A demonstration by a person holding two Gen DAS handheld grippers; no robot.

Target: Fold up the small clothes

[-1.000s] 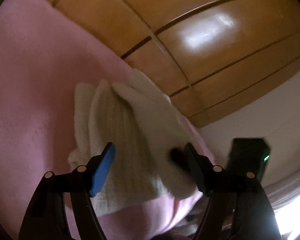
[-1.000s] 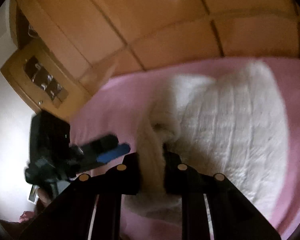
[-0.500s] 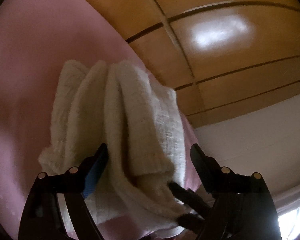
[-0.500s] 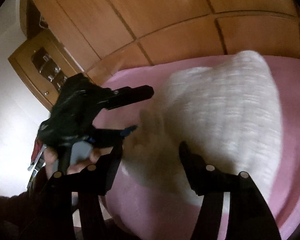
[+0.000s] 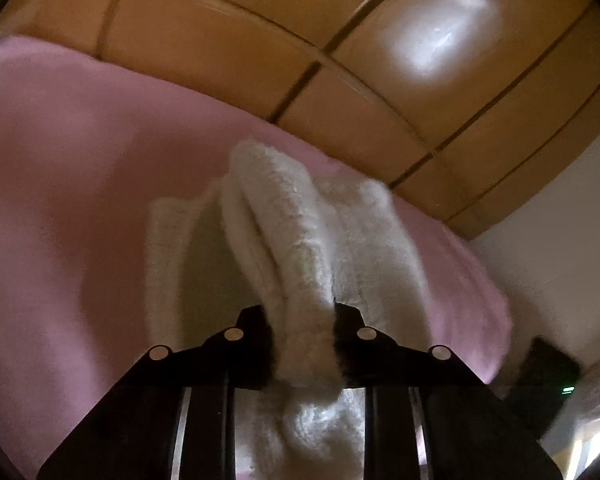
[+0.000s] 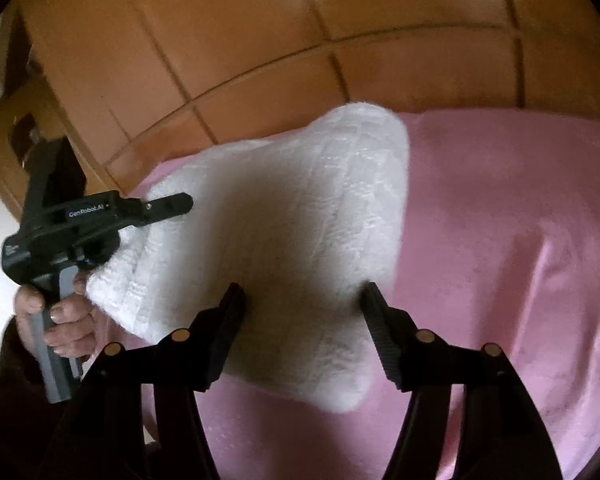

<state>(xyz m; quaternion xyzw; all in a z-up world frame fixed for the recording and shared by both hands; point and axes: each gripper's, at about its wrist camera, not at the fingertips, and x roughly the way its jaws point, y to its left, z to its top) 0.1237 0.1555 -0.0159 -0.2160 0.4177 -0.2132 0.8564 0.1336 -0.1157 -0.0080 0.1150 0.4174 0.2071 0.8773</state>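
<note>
A white fluffy knit garment [image 5: 284, 216] lies bunched on a pink blanket [image 5: 60, 200]. My left gripper [image 5: 300, 312] is closing on a raised fold at the garment's near edge, and both pads press the fold. In the right wrist view, the left gripper [image 6: 156, 224] holds the garment [image 6: 300, 208] at its left edge, with a person's hand [image 6: 60, 316] on the handle. My right gripper [image 6: 304, 300] hovers over the garment's near part. Its jaws are opening and stand wide apart, with cloth below them but nothing pinched.
Wooden wardrobe panels [image 6: 260, 40] rise right behind the bed. A white wall [image 5: 560, 220] lies past the blanket's right edge. The pink blanket [image 6: 500, 240] spreads out to the right of the garment.
My left gripper went from wide open around the garment to clamped on a fold. My right gripper let go of the edge it held, opened, and shifted over the garment's middle.
</note>
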